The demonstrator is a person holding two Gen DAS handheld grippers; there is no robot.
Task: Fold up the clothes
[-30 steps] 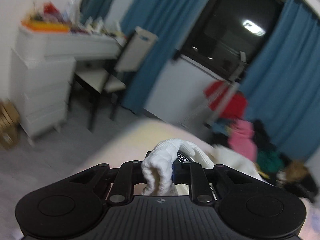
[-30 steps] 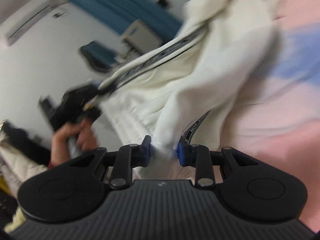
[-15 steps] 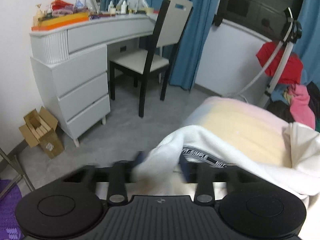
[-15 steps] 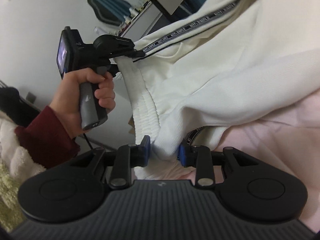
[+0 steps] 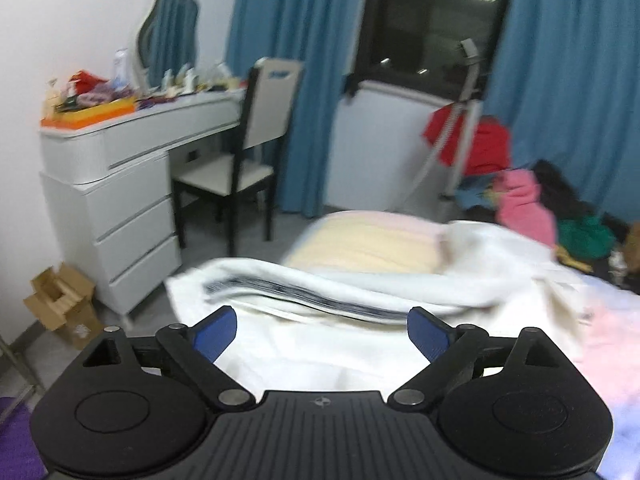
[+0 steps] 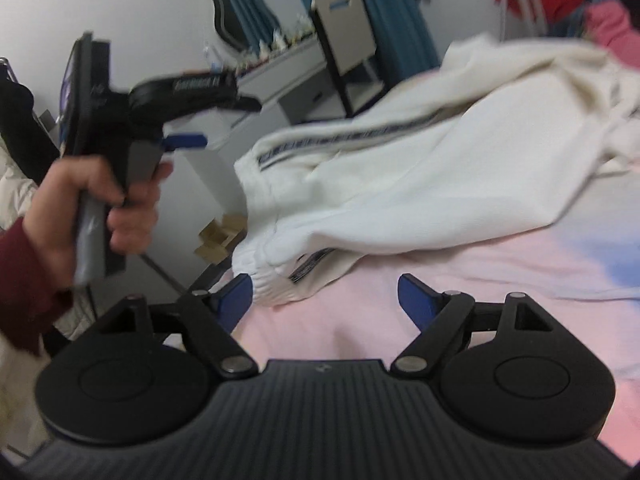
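White sweatpants [image 6: 400, 168] with a dark lettered side stripe lie folded along their length on the pastel bed [image 6: 500, 268], waistband toward me. In the left wrist view the same white sweatpants [image 5: 320, 344] lie just beyond my left gripper [image 5: 322, 330], whose jaws are opening wide with no cloth pressed between the blue pads. My right gripper [image 6: 325, 294] is opening too, hovering over the pink sheet just short of the elastic waistband [image 6: 264, 276], nothing held. A hand in a dark red sleeve holds the left gripper [image 6: 188, 120] at the left of the right wrist view.
A white dressing table [image 5: 120, 168] with clutter and a mirror stands left, a black-and-white chair [image 5: 248, 152] beside it. Cardboard boxes [image 5: 60, 304] sit on the grey floor. A heap of coloured clothes [image 5: 532, 200] lies at the bed's far end, before blue curtains.
Both grippers have let go of the white sweatpants and opened wide. The sweatpants have dropped onto the bed, and both grippers have drawn back from the waistband.
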